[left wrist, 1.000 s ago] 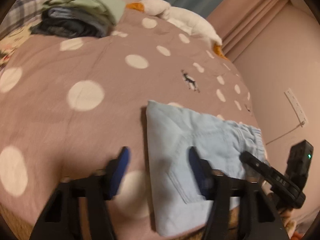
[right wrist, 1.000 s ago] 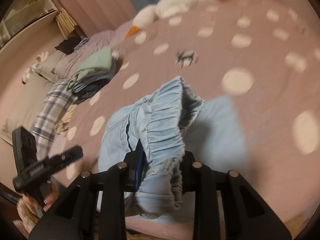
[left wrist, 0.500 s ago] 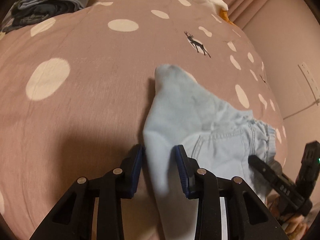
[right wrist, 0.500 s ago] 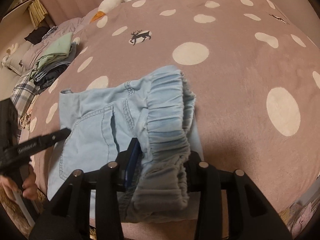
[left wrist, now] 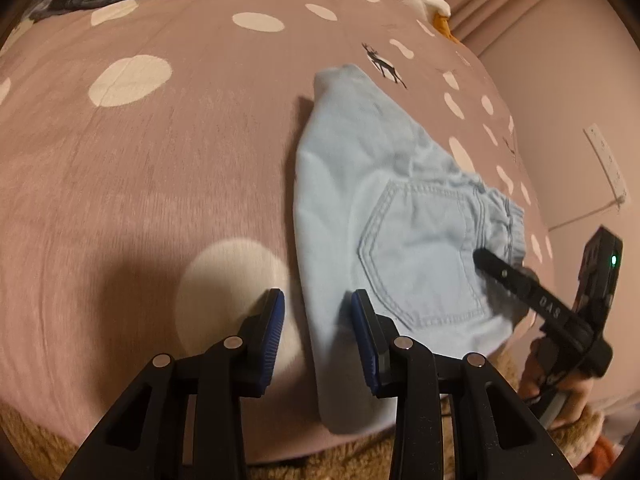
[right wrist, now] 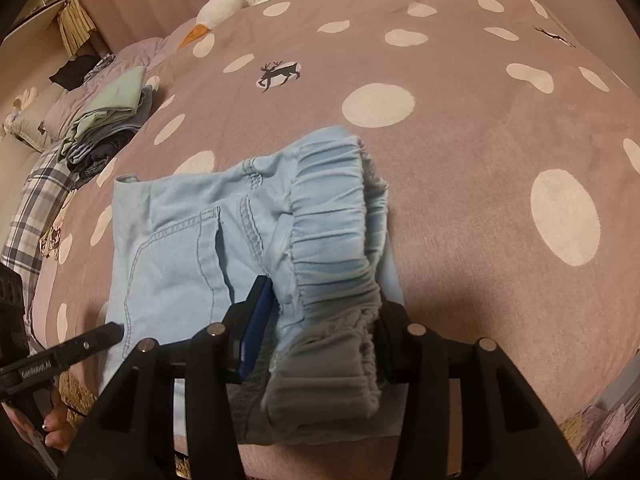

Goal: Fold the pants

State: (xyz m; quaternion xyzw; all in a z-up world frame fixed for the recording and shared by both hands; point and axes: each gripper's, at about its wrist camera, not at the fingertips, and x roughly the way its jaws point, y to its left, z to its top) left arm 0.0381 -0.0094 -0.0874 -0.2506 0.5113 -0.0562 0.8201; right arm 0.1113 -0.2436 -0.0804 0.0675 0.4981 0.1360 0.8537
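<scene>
Right wrist view: our right gripper (right wrist: 320, 320) is opening around the pants (right wrist: 192, 248) waistband, still between its jaws. Our left gripper (left wrist: 318, 320) straddles their folded edge on the bed (left wrist: 160, 168), spread, not pinching.

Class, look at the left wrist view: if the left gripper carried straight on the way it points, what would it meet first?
Most likely the folded edge of the light blue pants, which already lies between the fingers of the left gripper, with the spotted bedcover under it. Depth is hard to judge.
</scene>
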